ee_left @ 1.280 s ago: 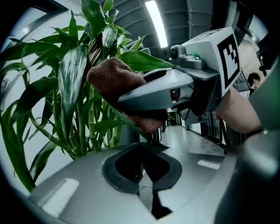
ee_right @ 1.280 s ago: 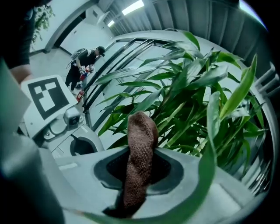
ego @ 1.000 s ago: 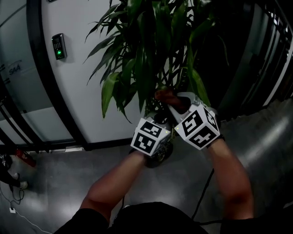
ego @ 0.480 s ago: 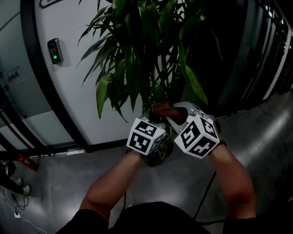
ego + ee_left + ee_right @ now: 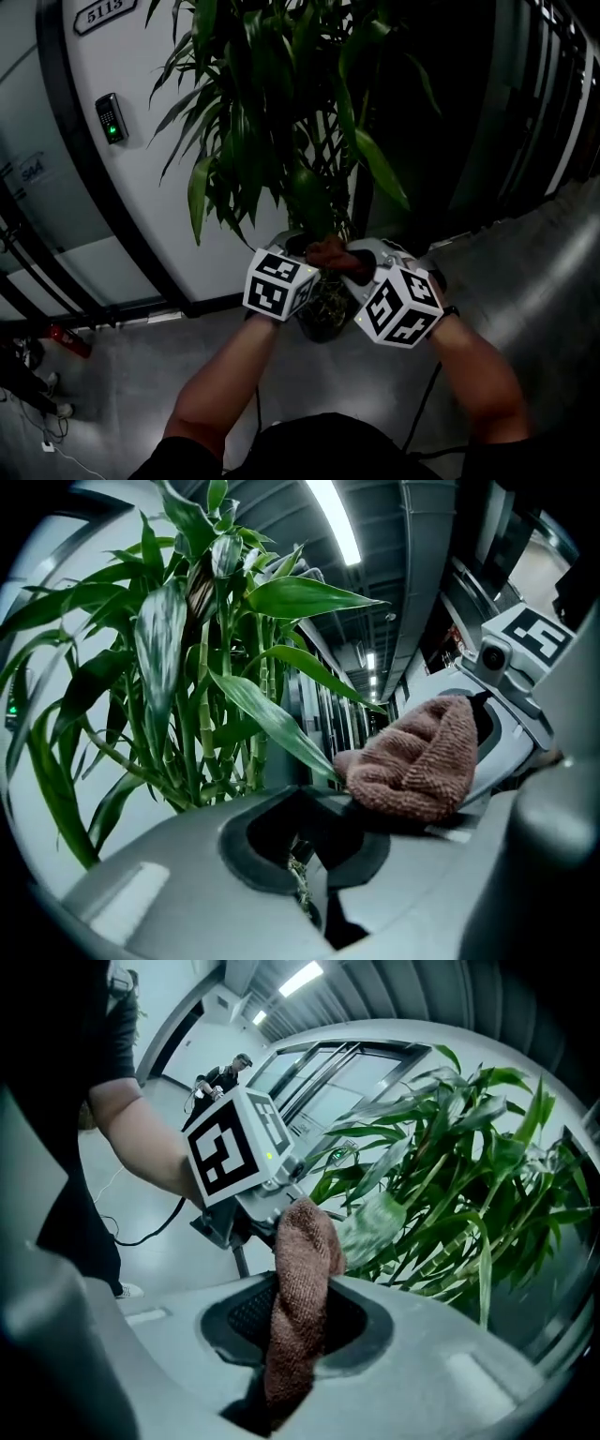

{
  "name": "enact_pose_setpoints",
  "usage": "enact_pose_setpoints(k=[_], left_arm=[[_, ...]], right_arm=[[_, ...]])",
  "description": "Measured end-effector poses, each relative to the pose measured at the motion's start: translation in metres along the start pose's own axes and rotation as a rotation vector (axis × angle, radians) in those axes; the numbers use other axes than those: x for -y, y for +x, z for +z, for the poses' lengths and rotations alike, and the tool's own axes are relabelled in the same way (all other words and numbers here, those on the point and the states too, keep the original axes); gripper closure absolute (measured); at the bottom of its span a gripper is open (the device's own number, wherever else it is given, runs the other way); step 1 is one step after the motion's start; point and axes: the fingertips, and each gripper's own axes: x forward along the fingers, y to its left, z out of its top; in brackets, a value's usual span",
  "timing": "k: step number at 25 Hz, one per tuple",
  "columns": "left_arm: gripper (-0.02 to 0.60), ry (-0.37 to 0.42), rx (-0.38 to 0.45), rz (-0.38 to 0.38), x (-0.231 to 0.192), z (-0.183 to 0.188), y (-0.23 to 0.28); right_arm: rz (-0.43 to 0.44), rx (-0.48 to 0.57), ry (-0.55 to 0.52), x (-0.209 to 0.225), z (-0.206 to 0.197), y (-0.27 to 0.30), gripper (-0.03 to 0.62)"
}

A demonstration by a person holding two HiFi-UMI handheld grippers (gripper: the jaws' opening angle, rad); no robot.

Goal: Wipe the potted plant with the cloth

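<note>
Brown knitted cloth (image 5: 305,1241) clamped in right hand-held gripper (image 5: 295,1321); left hand-held gripper (image 5: 305,832) clenched.
The long green leaf (image 5: 272,719) is best wiped lightly, base to tip.

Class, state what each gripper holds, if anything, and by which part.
The right gripper clamps the brown cloth by its lower end; the rest stands up free. The left gripper, jaws shut, seems to pinch a thin leaf by its tip.

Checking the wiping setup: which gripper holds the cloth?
The right gripper: the brown cloth is pinched between its jaws. The left gripper is shut with no cloth, only a thin plant strand.
</note>
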Motion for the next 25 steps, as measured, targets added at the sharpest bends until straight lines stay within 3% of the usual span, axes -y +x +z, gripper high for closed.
enact_pose_setpoints(k=[7,12,18,25], left_arm=[[0.565,-0.039,-0.031,0.031,0.014,-0.01,-0.006],[0.565,-0.083,-0.072,0.037,0.041,-0.016,-0.007],[0.563,-0.156,0.029,0.043,0.08,0.03,0.0],[0.477,-0.29,0.094,0.008,0.107,0.072,0.039]], right_arm=[[0.053,0.064,0.052,-0.022,-0.02,-0.015,0.526],[0.015,0.106,0.148,-0.018,-0.054,-0.042,0.526],[-0.09,0.106,0.279,0.011,-0.119,-0.085,0.525],[-0.122,0.126,0.3,0.029,-0.153,-0.114,0.526]])
